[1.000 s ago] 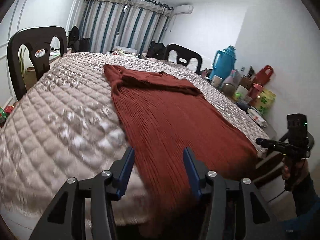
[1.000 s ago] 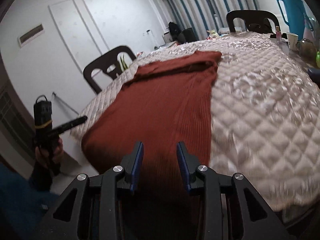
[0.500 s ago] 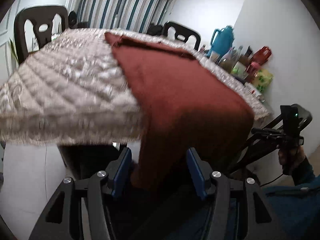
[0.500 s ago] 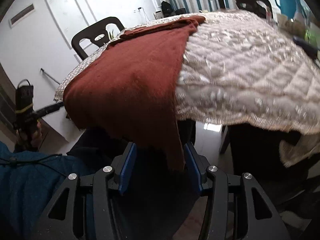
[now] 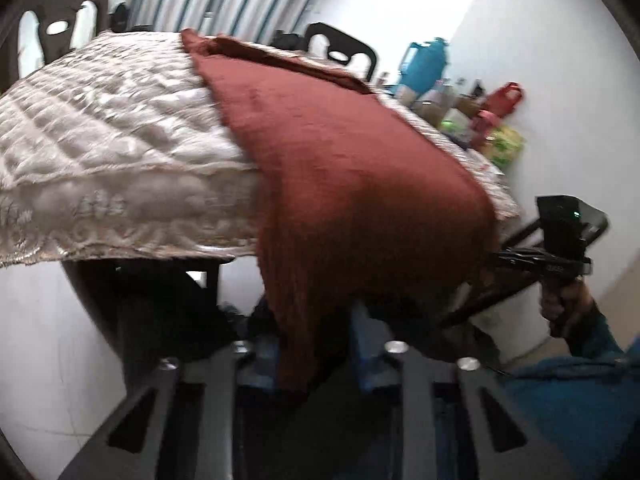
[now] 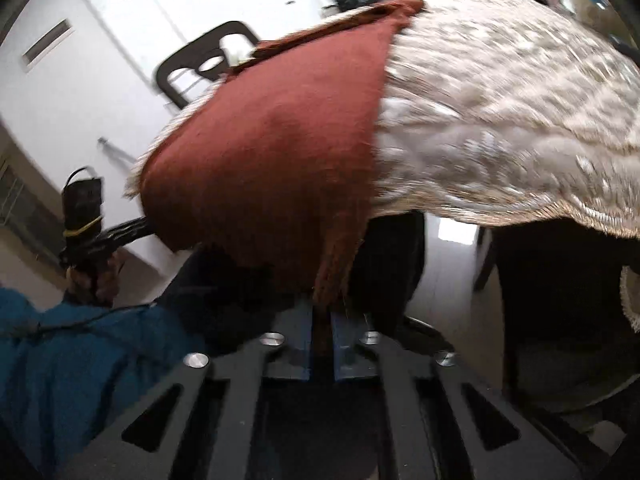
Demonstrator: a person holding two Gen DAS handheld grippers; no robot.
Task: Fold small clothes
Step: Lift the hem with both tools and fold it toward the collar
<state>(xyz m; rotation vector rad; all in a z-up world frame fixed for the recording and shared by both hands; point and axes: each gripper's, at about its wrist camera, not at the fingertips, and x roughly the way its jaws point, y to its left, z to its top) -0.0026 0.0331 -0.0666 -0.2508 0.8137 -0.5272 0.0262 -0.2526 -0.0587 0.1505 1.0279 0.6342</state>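
garment: rust-red ribbed knit top (image 5: 340, 152) | pose: spread flat lengthwise on quilted table cover (image 5: 100, 120), collar end toward 11 o'clock | state: hem end draped over table's near edge at 6 o'clock, hanging down

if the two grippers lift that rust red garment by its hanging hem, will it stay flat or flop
Probably flop: the rust red garment already drapes limply over the table edge. It looks like a thin knit, so likely light. It may drag the quilted tablecloth slightly.
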